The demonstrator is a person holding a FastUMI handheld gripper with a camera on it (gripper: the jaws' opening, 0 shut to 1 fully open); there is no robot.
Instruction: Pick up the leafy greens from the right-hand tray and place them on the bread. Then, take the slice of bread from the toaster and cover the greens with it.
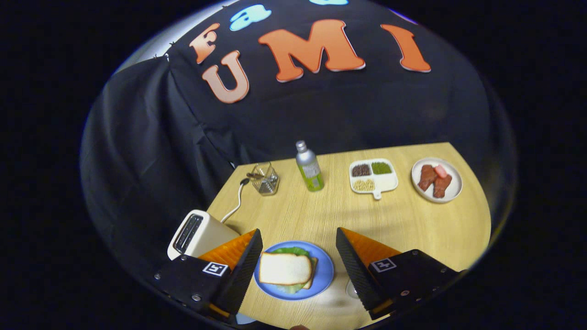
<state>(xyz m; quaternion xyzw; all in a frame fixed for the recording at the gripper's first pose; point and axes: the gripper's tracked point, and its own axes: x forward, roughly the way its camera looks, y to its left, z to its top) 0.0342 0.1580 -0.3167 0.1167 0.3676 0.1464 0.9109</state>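
A blue plate [326, 270] lies on the wooden table between my fingers. On it a white slice of bread [285, 268] covers leafy greens [291, 250], whose edges stick out behind and in front of it; another slice peeks out underneath at its right. My gripper [299, 240] hangs above the plate, open, with nothing between its fingers. A cream toaster [198, 233] stands just left of the left finger, its slots dark. A white round plate [451, 183] at the far right holds reddish-brown pieces.
At the back of the table stand a wire basket [265, 179], a silver bottle with a green label [309, 167] and a white divided dish [387, 182] of beans. The toaster's white cord [235, 206] runs toward the basket.
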